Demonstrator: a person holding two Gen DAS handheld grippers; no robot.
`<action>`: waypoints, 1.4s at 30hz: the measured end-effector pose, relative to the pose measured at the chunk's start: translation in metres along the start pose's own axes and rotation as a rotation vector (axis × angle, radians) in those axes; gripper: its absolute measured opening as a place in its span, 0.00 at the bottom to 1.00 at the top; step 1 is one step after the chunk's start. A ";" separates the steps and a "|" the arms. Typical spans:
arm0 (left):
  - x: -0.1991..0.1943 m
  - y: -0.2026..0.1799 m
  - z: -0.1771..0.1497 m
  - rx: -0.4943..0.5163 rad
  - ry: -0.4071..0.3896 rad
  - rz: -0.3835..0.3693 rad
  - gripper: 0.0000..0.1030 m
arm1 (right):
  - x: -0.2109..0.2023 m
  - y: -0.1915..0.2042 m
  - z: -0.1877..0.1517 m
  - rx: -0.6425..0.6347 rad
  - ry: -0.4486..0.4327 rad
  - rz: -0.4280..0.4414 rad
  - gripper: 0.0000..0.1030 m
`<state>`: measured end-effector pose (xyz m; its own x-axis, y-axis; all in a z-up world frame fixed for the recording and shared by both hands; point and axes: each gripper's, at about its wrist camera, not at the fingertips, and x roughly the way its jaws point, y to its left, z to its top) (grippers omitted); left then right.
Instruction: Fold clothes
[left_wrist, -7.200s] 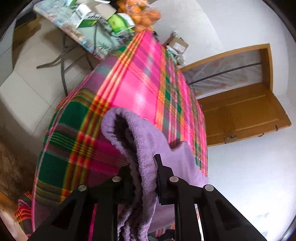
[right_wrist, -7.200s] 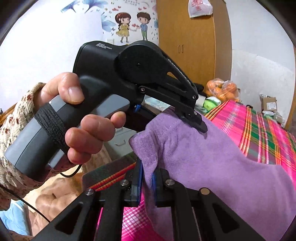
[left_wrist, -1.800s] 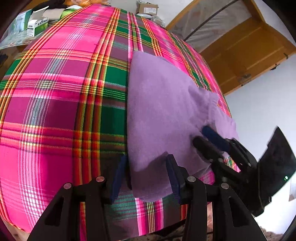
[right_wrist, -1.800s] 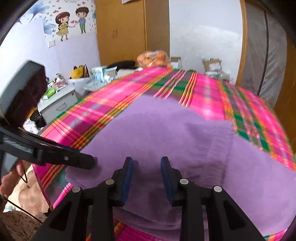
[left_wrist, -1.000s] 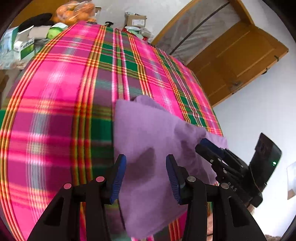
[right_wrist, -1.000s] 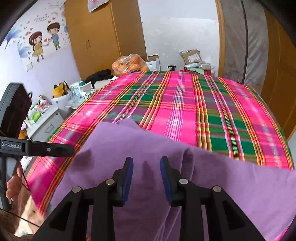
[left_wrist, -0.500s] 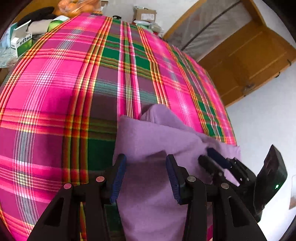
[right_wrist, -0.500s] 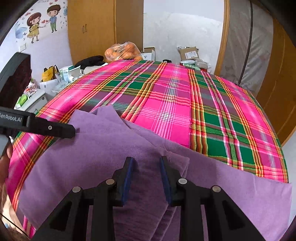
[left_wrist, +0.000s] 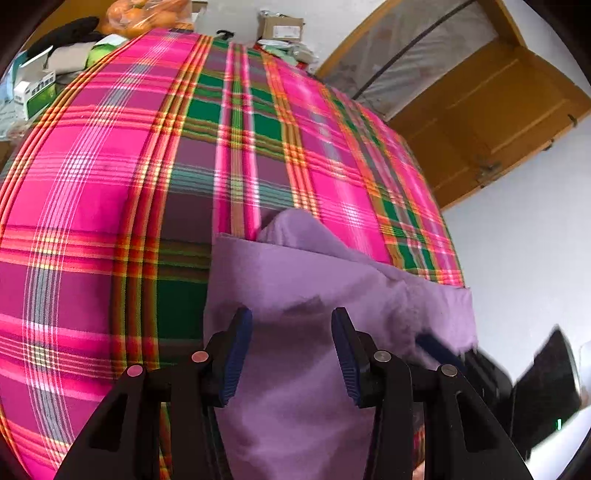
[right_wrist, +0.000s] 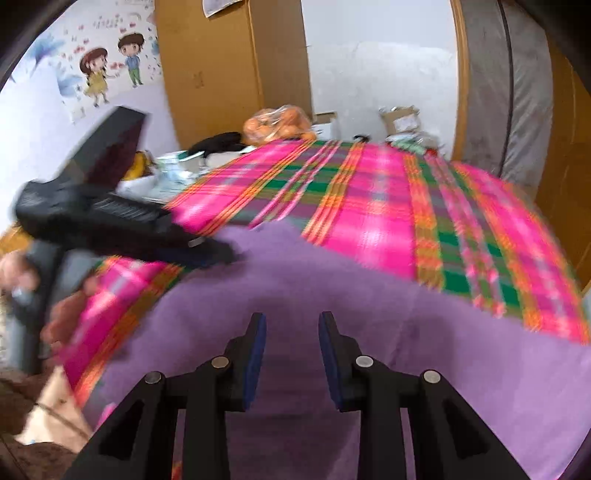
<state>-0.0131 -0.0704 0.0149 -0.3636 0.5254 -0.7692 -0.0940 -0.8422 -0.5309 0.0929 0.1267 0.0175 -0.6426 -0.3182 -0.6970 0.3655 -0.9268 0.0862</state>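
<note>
1. We see a broad surface covered by a bright pink, green and orange plaid cloth (left_wrist: 122, 177), which spreads over nearly the whole of both views; what lies beneath the cloth we cannot tell.
2. Directly on the plaid cloth lies a soft purple fleece garment (left_wrist: 295, 280), at the near edge (right_wrist: 332, 288).
3. We find the purple fleece garment folded into layers, with one rounded fold rising at its far side and its near part hanging past the edge.
4. The rest of the plaid cloth, out to its far end, shows bare pattern.
</note>
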 end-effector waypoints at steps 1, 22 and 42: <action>0.002 0.001 0.001 -0.007 0.002 -0.003 0.45 | 0.003 0.003 -0.005 -0.006 0.011 -0.004 0.29; -0.011 0.018 -0.005 -0.052 -0.007 -0.002 0.45 | -0.002 0.040 -0.033 -0.078 -0.006 -0.059 0.29; -0.035 0.035 -0.024 -0.089 -0.020 0.003 0.45 | -0.027 0.106 -0.038 -0.167 -0.068 0.067 0.37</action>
<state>0.0186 -0.1154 0.0145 -0.3822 0.5197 -0.7641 -0.0102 -0.8292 -0.5588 0.1747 0.0444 0.0184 -0.6554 -0.3962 -0.6431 0.5120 -0.8590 0.0074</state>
